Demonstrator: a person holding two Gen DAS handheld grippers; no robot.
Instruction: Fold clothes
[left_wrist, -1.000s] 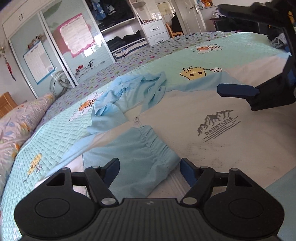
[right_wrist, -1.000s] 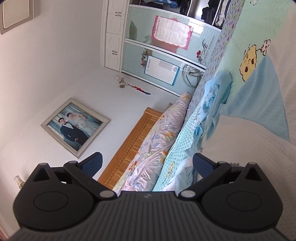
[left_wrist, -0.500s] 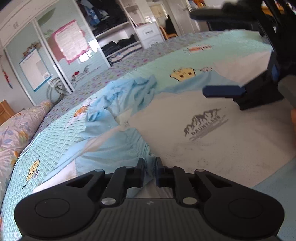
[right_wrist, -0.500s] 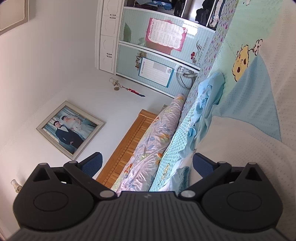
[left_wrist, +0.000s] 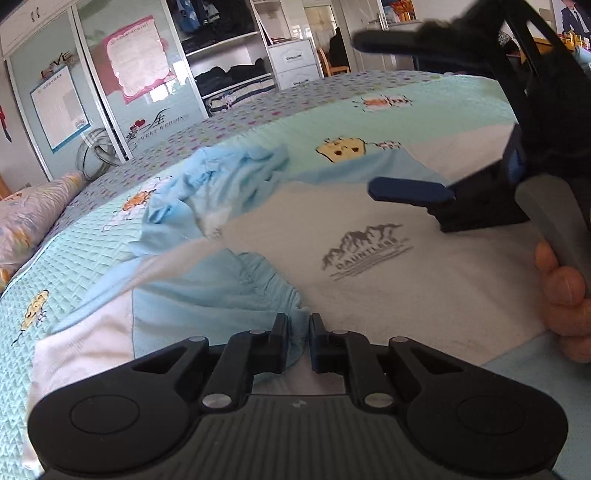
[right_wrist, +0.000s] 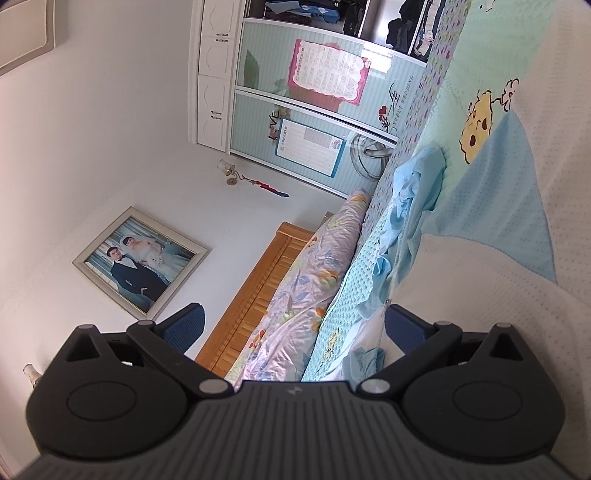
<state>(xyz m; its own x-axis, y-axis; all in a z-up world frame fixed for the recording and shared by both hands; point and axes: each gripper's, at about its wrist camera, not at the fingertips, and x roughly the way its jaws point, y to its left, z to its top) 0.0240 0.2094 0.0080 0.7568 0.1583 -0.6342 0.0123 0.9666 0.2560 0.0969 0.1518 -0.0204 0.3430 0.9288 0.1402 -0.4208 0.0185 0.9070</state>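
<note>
A white and light-blue hooded jacket (left_wrist: 369, 236) with a grey mountain logo lies spread on the bed. My left gripper (left_wrist: 296, 334) is shut on the gathered blue cuff (left_wrist: 236, 284) of its near sleeve, at the bottom of the left wrist view. My right gripper (left_wrist: 373, 110) is open and empty, turned on its side over the jacket's right part; its lower finger (left_wrist: 410, 190) hovers just above the cloth. In the right wrist view the right gripper (right_wrist: 295, 325) is open, with the jacket (right_wrist: 498, 258) to its right.
A quilted light-green bedspread (left_wrist: 74, 258) with cartoon prints covers the bed. A floral pillow (left_wrist: 26, 218) lies at the left end by a wooden headboard (right_wrist: 258, 295). Wardrobes (left_wrist: 129, 92) stand beyond the bed.
My left gripper closed on the blue sleeve cuff and moved slightly forward. The right gripper stayed open and drifted a little over the jacket.
</note>
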